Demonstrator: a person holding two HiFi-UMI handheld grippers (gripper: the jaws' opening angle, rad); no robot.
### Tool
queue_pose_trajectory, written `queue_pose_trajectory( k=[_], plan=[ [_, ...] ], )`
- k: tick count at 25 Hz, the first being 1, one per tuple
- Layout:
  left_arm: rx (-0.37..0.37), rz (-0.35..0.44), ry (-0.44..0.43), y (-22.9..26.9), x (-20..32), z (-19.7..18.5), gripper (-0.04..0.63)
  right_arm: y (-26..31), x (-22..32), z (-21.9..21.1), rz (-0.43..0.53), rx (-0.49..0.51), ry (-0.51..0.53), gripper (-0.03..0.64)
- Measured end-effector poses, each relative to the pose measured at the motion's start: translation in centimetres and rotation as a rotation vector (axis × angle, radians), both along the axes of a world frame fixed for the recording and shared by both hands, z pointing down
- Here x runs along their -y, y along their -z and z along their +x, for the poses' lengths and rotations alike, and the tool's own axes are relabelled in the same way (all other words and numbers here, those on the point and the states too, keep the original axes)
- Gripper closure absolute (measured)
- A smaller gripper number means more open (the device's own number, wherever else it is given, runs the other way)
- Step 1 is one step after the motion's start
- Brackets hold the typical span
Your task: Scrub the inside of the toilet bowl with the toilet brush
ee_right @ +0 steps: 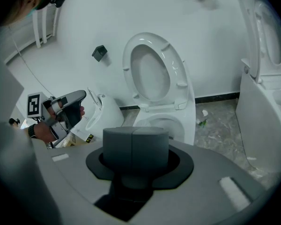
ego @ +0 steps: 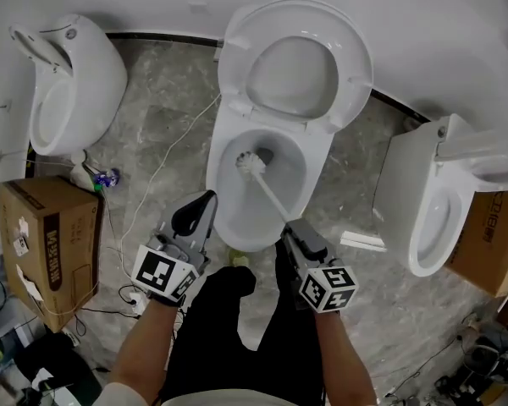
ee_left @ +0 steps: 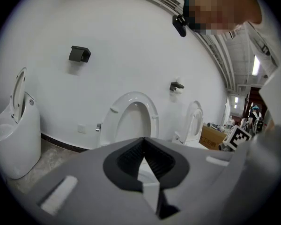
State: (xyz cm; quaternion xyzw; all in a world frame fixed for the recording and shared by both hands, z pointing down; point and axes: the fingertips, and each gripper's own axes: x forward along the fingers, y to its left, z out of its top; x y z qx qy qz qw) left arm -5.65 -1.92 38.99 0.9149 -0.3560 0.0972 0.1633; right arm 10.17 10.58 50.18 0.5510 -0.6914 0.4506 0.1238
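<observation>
The white toilet stands in the middle of the head view with its seat and lid raised against the wall. The white toilet brush has its head down in the bowl near the drain, and its thin handle slants back to my right gripper, shut on it at the bowl's front rim. In the right gripper view the jaws are pressed together and the handle is hidden. My left gripper hovers open and empty left of the bowl's front; its view faces the raised seat.
Another white toilet stands at the left and a third at the right. Cardboard boxes sit at the left and right. A white cable runs over the grey stone floor. The person's black-trousered legs stand before the bowl.
</observation>
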Motion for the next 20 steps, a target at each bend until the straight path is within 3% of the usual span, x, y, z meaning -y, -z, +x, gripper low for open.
queue_pose_trajectory(
  k=[9,20],
  plan=[
    [0.018,-0.029,0.028,-6.8,0.8,0.2,0.589,-8.1,2.9,-0.9,-0.049,0.054,-0.012,0.453],
    [0.018,-0.056,0.065,-11.0,1.3,-0.2,0.589,-13.6,6.4,-2.3,-0.088,0.131,-0.013,0.453]
  ],
)
